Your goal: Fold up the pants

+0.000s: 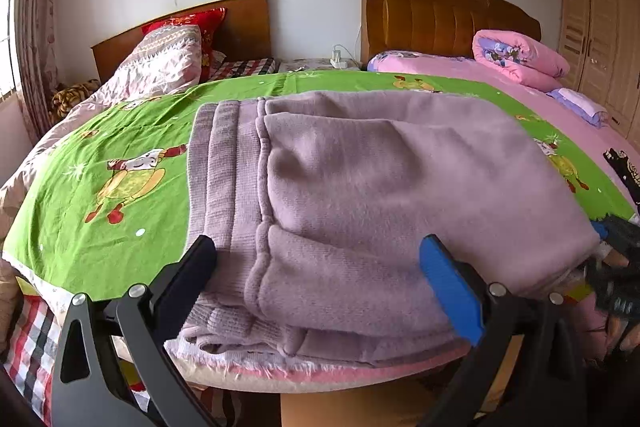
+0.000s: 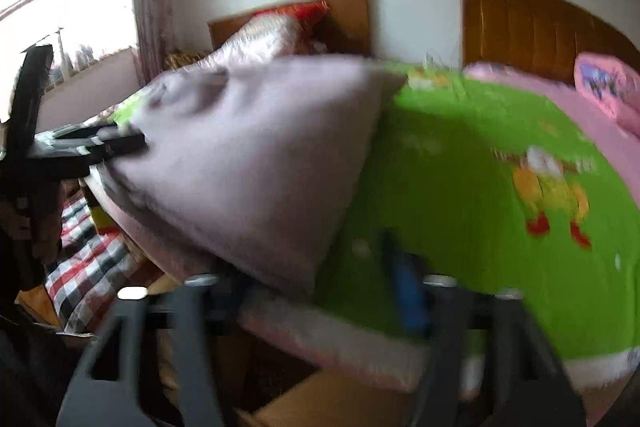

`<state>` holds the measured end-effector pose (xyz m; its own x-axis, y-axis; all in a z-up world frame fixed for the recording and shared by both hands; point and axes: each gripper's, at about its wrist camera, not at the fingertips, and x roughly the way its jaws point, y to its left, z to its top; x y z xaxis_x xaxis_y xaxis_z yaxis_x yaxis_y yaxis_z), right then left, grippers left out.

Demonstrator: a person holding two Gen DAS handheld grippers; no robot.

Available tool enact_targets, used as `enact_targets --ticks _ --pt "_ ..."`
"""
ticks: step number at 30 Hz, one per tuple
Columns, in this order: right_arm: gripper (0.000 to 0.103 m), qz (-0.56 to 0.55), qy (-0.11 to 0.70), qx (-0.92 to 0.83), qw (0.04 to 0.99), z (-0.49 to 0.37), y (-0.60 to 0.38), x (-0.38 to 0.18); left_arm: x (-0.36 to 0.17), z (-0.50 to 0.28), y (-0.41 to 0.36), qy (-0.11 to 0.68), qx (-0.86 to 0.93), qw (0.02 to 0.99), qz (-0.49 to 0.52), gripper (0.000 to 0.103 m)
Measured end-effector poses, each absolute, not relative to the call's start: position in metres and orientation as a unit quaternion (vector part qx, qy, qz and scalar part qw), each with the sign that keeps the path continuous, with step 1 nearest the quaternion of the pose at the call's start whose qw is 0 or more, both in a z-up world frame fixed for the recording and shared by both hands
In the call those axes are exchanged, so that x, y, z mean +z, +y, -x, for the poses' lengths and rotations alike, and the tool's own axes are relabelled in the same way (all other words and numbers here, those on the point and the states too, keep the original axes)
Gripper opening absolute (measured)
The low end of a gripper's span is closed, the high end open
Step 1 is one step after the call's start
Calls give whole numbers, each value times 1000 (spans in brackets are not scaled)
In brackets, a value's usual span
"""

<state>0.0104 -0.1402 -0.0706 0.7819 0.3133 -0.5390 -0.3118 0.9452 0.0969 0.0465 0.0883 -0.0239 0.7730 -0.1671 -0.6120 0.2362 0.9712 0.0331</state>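
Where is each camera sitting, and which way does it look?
Left wrist view: on the left gripper, looking along its black and blue fingers over the folded mauve fleece pants toward two wooden headboards.
Right wrist view: on the right gripper, blurred, at the pants' right end; its own fingers show below, the left gripper at left.
Shared: pants, green cartoon bedsheet.

Left tongs [image 1: 320, 267] gape wide; right tongs [image 2: 320, 283] nearly closed, blurred.
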Motion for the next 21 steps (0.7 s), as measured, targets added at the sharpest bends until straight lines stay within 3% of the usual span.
enact_targets --ticks 6,10,12,13,15,20,21 --pt "21 116 184 115 969 11 -118 -16 3 -35 88 322 -148 935 -29 101" --pt "22 149 264 101 947 10 -122 -65 -21 -40 88 347 -133 927 -49 101" --pt "23 102 279 110 948 19 -137 -78 -25 -33 81 335 -127 930 -82 101" --pt "26 92 289 116 946 18 -140 -75 -25 -31 79 335 -124 930 -92 101" --pt "46 97 294 131 942 23 -144 -62 -21 -26 81 331 -118 931 -97 101" --pt "52 101 257 165 947 50 -145 -31 15 -13 102 296 -127 946 -27 101" --pt "57 84 245 183 948 52 -144 -22 21 -13 102 289 -137 947 -21 101"
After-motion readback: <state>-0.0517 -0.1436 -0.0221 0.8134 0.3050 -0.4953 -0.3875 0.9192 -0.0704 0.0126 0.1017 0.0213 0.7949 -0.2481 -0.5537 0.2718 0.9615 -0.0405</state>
